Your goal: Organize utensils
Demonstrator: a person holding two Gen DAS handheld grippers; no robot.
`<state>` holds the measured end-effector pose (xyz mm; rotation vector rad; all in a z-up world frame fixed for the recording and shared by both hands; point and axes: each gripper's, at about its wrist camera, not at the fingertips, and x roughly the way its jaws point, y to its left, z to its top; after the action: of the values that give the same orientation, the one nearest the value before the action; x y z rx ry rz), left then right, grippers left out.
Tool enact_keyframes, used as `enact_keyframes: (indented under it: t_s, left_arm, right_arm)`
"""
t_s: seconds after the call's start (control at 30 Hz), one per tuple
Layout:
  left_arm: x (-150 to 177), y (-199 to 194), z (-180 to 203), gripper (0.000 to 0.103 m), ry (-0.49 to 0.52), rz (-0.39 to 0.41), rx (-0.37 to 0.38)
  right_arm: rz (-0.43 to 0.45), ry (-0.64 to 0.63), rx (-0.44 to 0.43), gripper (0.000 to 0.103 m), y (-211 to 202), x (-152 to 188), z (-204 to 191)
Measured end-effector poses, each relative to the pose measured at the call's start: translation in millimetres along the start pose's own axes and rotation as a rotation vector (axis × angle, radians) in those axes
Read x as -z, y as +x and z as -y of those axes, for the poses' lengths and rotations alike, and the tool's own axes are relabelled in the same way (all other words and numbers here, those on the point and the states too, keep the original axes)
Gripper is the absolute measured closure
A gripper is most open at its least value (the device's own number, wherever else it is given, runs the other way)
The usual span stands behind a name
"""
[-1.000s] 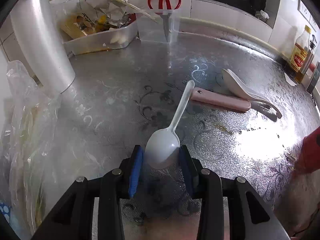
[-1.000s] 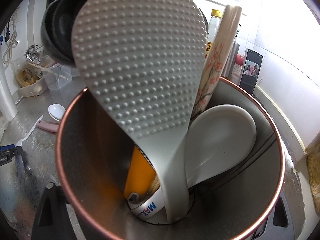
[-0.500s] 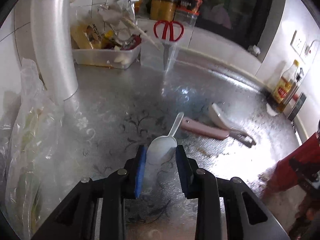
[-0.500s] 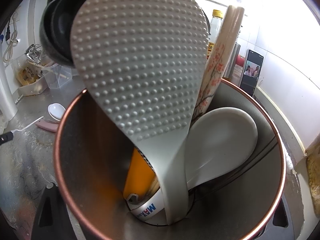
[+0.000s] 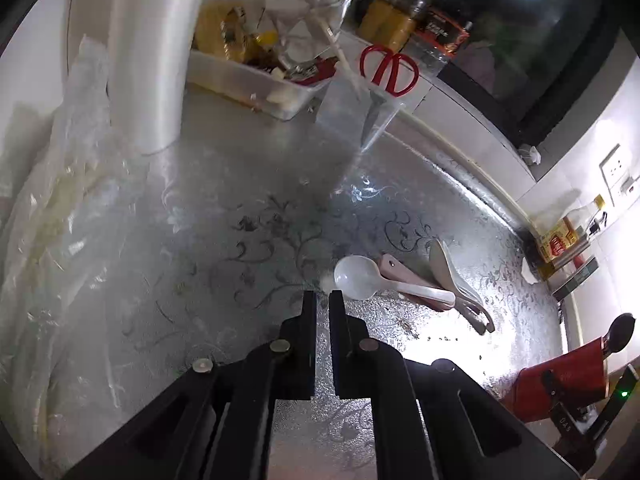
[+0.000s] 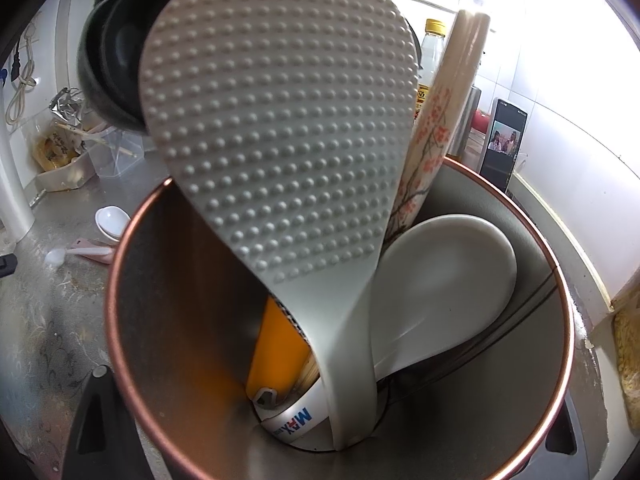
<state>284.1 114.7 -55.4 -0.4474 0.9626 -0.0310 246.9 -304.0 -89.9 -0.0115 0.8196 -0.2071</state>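
My left gripper (image 5: 322, 296) hangs over the patterned counter (image 5: 248, 220); its jaws have just been closing and stand shut with nothing between them. A white plastic spoon (image 5: 356, 282) lies just right of the fingertips, its handle across a pink handle (image 5: 404, 276), next to a white ceramic spoon (image 5: 444, 270). My right gripper (image 6: 328, 400) is shut on the copper-rimmed utensil holder (image 6: 552, 280), one finger (image 6: 96, 400) on each side. In the holder stand a dimpled rice paddle (image 6: 280, 140), a ceramic spoon (image 6: 444, 280), blossom-printed chopsticks (image 6: 436, 128) and a black ladle (image 6: 108, 64).
At the back stand a clear box with red scissors (image 5: 388, 68) and a white tub of packets (image 5: 256, 84). A white pipe (image 5: 152, 52) and a plastic bag (image 5: 48, 220) line the left. Bottles (image 5: 560, 240) and a phone (image 6: 502, 140) stand by the right wall.
The white plastic spoon has left the left gripper's jaws and now lies to the right across the pink handle. Those jaws have closed and the left view has rolled. The right view is unchanged.
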Motion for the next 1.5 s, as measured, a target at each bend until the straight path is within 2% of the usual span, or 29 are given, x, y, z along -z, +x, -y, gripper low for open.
enact_keyframes:
  t_s: [0.2, 0.23, 0.27, 0.33, 0.57, 0.97, 1.07, 1.13, 1.3, 1.4, 1.5]
  left_arm:
    - [-5.2, 13.2, -9.8, 0.097, -0.092, -0.056, 0.077]
    - [-6.8, 16.8, -11.9, 0.094, -0.119, -0.063, 0.100]
    - [-8.1, 20.9, -13.3, 0.091, -0.142, -0.073, 0.113]
    - [-11.2, 28.9, -16.5, 0.071, -0.188, -0.095, 0.121]
    - [-19.3, 44.7, -11.6, 0.071, -0.210, -0.119, 0.142]
    - [-24.8, 55.2, -8.9, 0.073, -0.246, -0.113, 0.116]
    - [-25.3, 56.0, -6.8, 0.078, -0.247, -0.107, 0.091]
    - [-25.7, 57.4, -5.6, 0.085, -0.250, -0.104, 0.069]
    - [-26.4, 60.5, -0.2, 0.087, -0.243, -0.101, 0.052]
    - [-27.2, 62.6, 2.1, 0.098, -0.242, -0.099, 0.020]
    - [-27.0, 63.5, 0.1, 0.101, -0.254, -0.093, 0.014]
  right_arm:
    - [-0.002, 0.002, 0.000, 0.008, 3.2, 0.6, -2.4]
    - [-0.002, 0.002, 0.000, 0.008, 3.3, 0.8, -2.7]
    - [-0.003, 0.001, 0.001, 0.008, 4.0, 0.4, -2.8]
    - [-0.004, 0.001, 0.001, 0.008, 5.5, -0.4, -2.9]
    - [-0.007, -0.006, 0.004, 0.008, 10.7, -0.9, -6.7]
    - [-0.007, -0.009, 0.007, 0.008, 14.9, -2.7, -9.6]
    - [-0.007, -0.010, 0.006, 0.008, 15.4, -3.0, -9.8]
    - [-0.008, -0.009, 0.005, 0.008, 15.8, -4.1, -9.6]
    - [-0.008, -0.009, 0.006, 0.008, 15.5, -4.0, -9.9]
    - [-0.007, -0.008, 0.007, 0.008, 15.1, -3.9, -9.8]
    - [-0.007, -0.008, 0.006, 0.008, 15.1, -4.0, -9.8]
